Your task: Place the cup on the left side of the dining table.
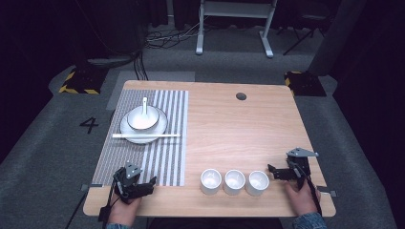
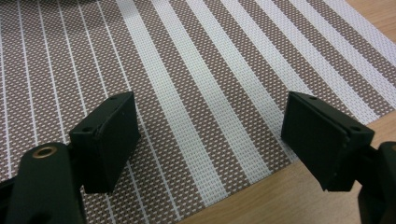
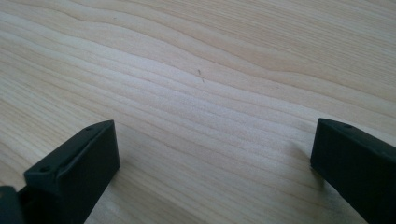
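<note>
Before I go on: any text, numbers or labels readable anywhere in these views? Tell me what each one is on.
"4": a large dark numeral on the grey floor, left of the table.
Nothing else is readable: no lettering shows on the striped placemat, bowl, three white cups or either gripper.
The yellow-and-black stripes on the floor blocks are hazard markings, not text.

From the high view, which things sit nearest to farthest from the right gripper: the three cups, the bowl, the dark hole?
From the right gripper:
1. Right cup, just beside it.
2. Middle cup.
3. Left cup.
4. Dark hole, at the far edge.
5. Bowl, far left on the striped mat.
</note>
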